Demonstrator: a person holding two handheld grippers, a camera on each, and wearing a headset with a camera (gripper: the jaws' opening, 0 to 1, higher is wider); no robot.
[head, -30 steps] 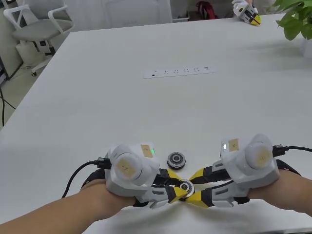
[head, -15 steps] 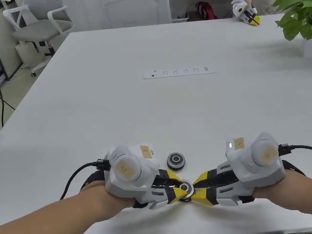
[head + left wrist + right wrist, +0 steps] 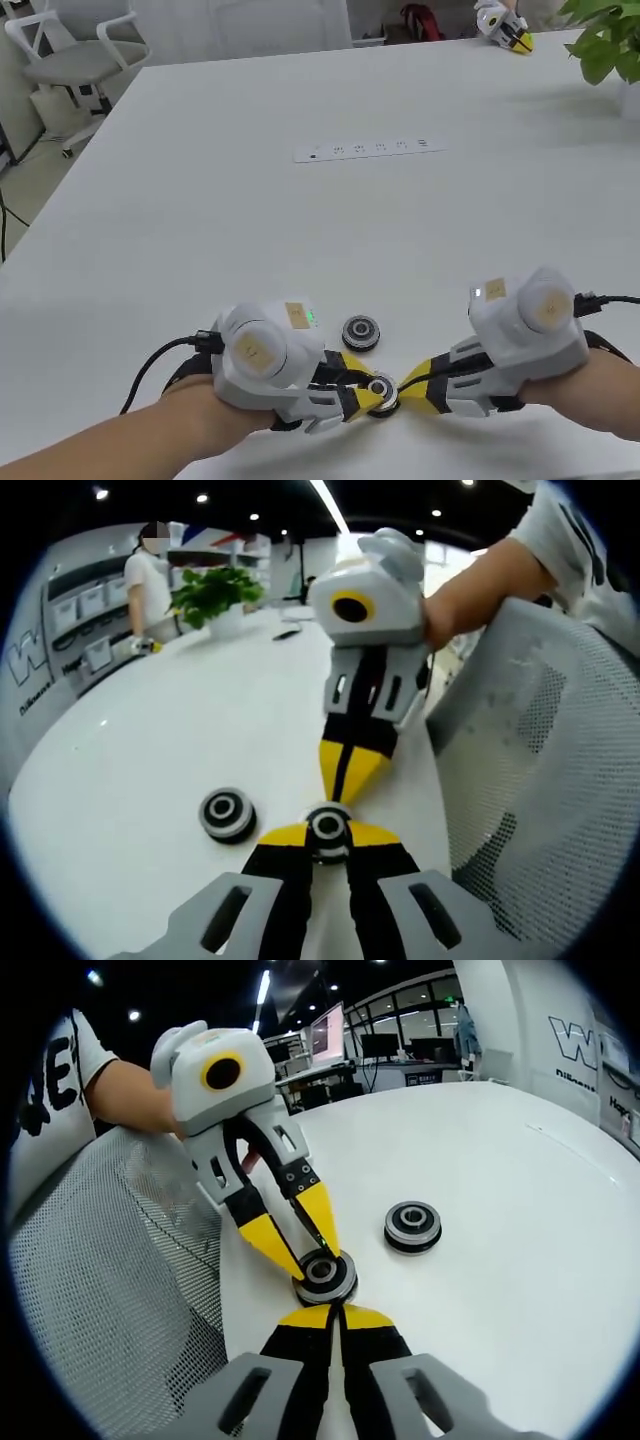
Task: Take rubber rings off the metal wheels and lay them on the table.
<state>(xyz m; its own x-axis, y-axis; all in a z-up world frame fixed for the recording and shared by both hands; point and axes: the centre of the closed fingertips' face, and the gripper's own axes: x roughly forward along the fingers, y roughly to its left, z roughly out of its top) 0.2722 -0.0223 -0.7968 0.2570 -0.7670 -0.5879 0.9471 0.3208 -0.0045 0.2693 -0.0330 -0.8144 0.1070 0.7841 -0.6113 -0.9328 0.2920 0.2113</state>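
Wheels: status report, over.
Left gripper shut on wheel. Right gripper shut, tips at its rim, ring still on. Second wheel lies apart on table.

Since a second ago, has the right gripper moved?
Yes, slightly. The right gripper has swung its body right, away from the loose wheel; its tips stay at the held wheel in the left gripper.

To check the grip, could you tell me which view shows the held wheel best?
The right gripper view: the held wheel shows its face and dark rim large, with the left gripper clamped on it. The left gripper view shows it smaller, between jaws; the head view shows it tiny between the grippers.
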